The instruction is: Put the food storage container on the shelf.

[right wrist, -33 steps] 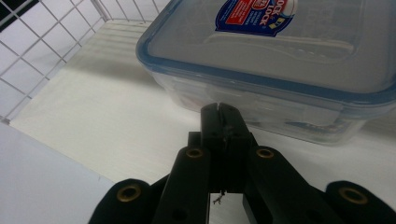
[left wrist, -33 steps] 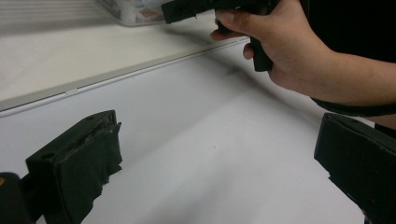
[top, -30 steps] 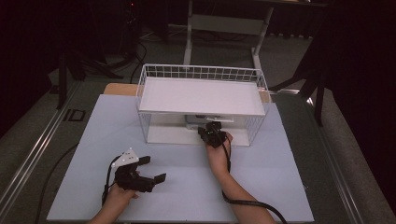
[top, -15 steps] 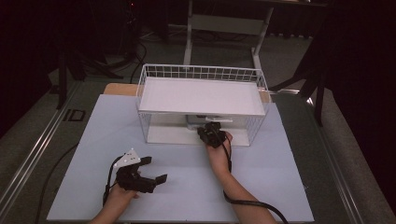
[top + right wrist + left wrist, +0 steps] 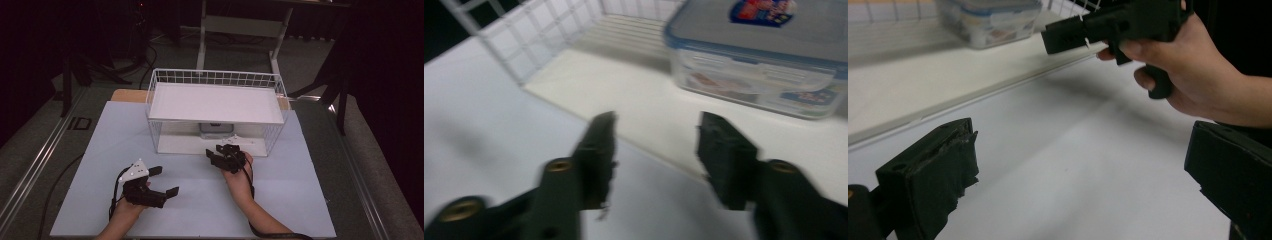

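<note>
Just beyond the right gripper (image 5: 226,155), jaws apart and empty, a plastic box (image 5: 764,55) sits inside the wire basket (image 5: 215,80); left gripper (image 5: 159,182) gapes empty, farther off

From above the near edge we looked forward and down on the whole surface (image 5: 200,200), with the rack (image 5: 216,102) at mid-distance and dark floor beyond. The left gripper view sat low and close, facing across the surface toward the right gripper (image 5: 1063,37) and the box (image 5: 990,17) beyond it. The right gripper view, nearer the rack, faced straight at that box (image 5: 764,55). All three views shared the rack's lower shelf and the box (image 5: 212,128).
</note>
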Tool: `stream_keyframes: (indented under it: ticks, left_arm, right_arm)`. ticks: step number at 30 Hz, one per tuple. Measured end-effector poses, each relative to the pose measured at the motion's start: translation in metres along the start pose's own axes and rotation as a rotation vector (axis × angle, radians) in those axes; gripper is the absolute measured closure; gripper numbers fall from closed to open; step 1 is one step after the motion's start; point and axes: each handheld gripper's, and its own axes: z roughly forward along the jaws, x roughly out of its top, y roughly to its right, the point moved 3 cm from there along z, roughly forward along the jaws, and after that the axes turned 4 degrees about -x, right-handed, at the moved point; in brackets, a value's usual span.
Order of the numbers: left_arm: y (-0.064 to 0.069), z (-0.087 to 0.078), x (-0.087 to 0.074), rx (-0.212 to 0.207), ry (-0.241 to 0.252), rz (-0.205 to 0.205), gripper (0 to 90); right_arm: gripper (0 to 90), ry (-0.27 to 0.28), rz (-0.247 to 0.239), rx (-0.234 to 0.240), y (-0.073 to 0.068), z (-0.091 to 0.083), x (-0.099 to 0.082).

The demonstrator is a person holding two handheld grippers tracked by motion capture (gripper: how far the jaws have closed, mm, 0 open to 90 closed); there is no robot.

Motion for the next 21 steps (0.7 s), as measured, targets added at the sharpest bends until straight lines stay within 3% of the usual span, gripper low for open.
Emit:
stream_keyframes:
  ticks: [1,2,3,4,6,8,14,21]
  left_arm:
    - [0.0,0.0,0.0,0.0,0.0,0.0,1.3]
    - [0.0,0.0,0.0,0.0,0.0,0.0,1.3]
    - [0.003,0.002,0.002,0.001,0.005,0.014,1.3]
    - [0.005,0.004,0.004,-0.011,0.007,0.028,1.3]
    - [0.007,0.005,0.007,-0.018,0.009,0.043,1.4]
    - [0.009,0.006,0.01,-0.019,0.01,0.056,1.3]
    - [0.016,0.008,0.016,-0.04,0.03,0.105,1.3]
    - [0.016,0.01,0.017,-0.044,0.019,0.113,1.3]
  right_arm:
    - [40.4,0.0,0.0,0.0,0.0,0.0,0.0]
    - [35.3,0.008,0.005,0.033,-0.003,-0.004,-0.001]
    - [17.3,0.035,-0.054,0.088,-0.008,-0.011,-0.001]
    - [14.4,0.03,-0.068,0.095,-0.011,-0.015,-0.002]
    - [14.4,0.053,-0.06,0.137,-0.014,-0.023,-0.003]
    - [14.4,0.046,-0.071,0.149,-0.015,-0.027,-0.003]
    - [16.0,0.078,-0.103,0.132,-0.016,-0.049,-0.007]
    - [16.1,0.1,-0.088,0.128,-0.01,-0.063,-0.009]
